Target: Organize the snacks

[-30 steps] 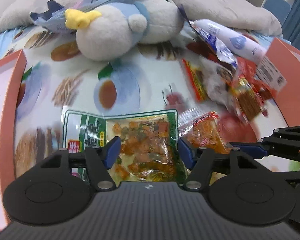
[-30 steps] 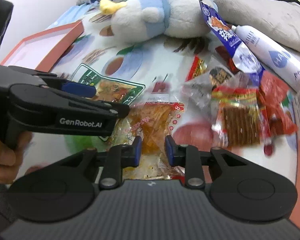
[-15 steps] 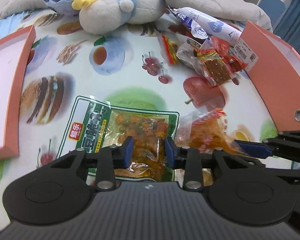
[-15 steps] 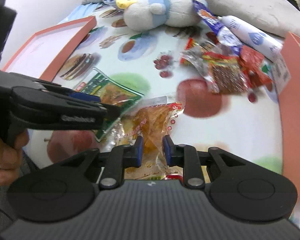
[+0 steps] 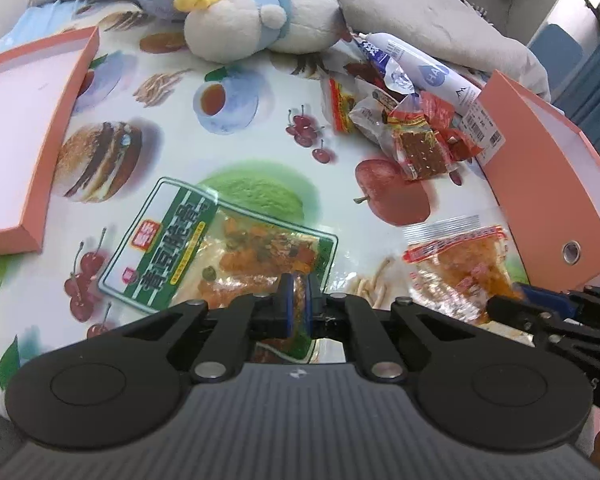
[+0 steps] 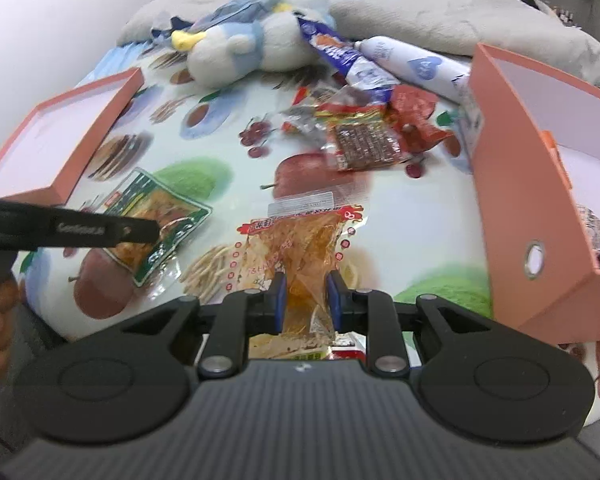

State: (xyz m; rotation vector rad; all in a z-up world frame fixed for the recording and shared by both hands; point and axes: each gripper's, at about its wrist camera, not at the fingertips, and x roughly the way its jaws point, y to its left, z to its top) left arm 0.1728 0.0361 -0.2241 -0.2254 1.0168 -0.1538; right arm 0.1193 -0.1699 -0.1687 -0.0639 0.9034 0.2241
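1. the green snack packet (image 5: 204,248) lies flat on the printed cloth (image 5: 260,120), near the front edge, with its near corner pinched between the blue pads of the left gripper (image 5: 298,308), whose fingers are almost together on the film.
2. the orange snack packet (image 6: 304,248) sits to the right of the green one, apart from it; its near end rises between the fingers of the right gripper (image 6: 306,300), which is clenched on it, the wrapper bunched in the narrow gap.
3. in the left wrist view the same orange packet (image 5: 460,264) shows just beside the right gripper's fingertips, close to the front wall of the open orange box (image 5: 548,200).
4. that box stands at the right side of the cloth; in the right wrist view something dark and packaged lies inside it, too cut off to name.
5. an orange lid (image 5: 28,140), shallow and white inside, rests at the left edge of the cloth.
6. a heap of small wrappers (image 5: 412,136), red, clear and brown, lies toward the far right, touching a white tube (image 5: 424,68) and a blue and white pouch (image 6: 340,56).
7. a grey and blue plush bird (image 5: 256,20) lies at the far end, against a grey pillow (image 5: 420,12).
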